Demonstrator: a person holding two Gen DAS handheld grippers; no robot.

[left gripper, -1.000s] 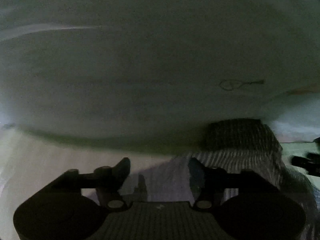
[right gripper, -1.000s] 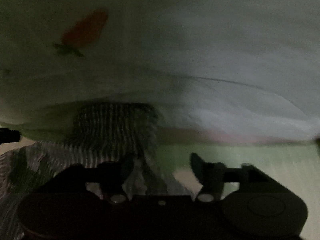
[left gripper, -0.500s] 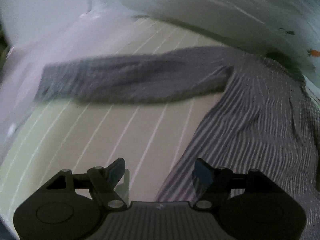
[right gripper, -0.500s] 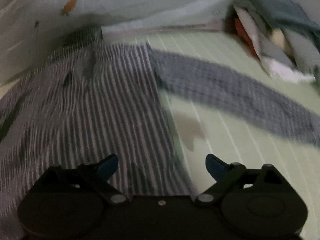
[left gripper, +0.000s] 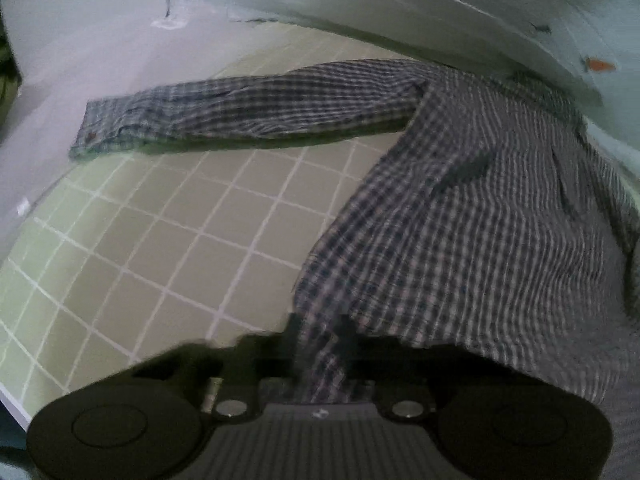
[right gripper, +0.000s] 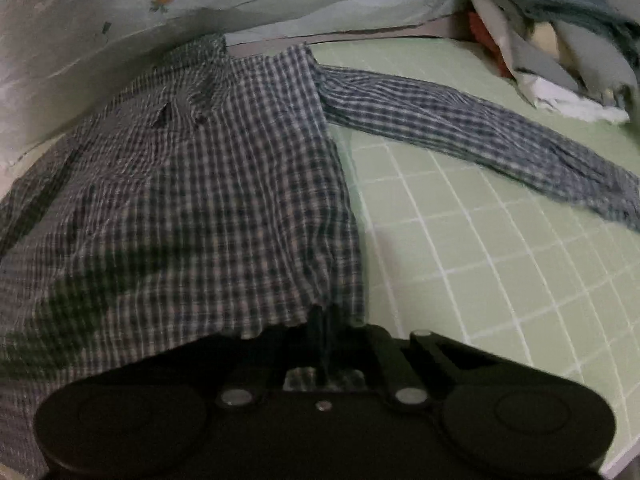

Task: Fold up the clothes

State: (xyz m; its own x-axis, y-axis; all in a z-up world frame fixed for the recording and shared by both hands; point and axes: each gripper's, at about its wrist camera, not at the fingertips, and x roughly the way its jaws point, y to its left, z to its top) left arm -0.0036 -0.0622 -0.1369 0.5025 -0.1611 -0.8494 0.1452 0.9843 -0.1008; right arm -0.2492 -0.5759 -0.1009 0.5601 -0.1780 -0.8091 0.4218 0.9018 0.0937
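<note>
1. Left wrist view first: our left gripper [left gripper: 320, 340] has just snapped its jaws together, and the near hem corner of the checked shirt [left gripper: 480, 220] is pinched between them, with fabric bunched up right over the fingers. The shirt lies flat on the green grid mat [left gripper: 160, 248], and its collar end is up against the pale sheet with little carrot prints [left gripper: 440, 12] at the far side. One sleeve [left gripper: 248, 108] sticks straight out to the left, cuff and all, not folded in at all.

2. Right wrist view: same deal on the other side. Our right gripper [right gripper: 325, 332] has also just clamped down, its jaws pressed together on the other bottom corner of the shirt [right gripper: 200, 180]. It's a thin bite of cloth, but the hem edge runs right into the fingers. The other sleeve [right gripper: 480, 128] trails off to the right across the mat [right gripper: 500, 280], again fully spread. There's a messy pile of other clothes [right gripper: 560, 40] in the far right corner, well apart from the shirt.

3. So where are we? Honestly, barely started, we'd say. The shirt is laid out and both bottom corners are grabbed, and that's about it. No fold is visible yet: the sleeves still need tucking in, the body needs folding over, and that pile looks like it's waiting its turn too.
</note>
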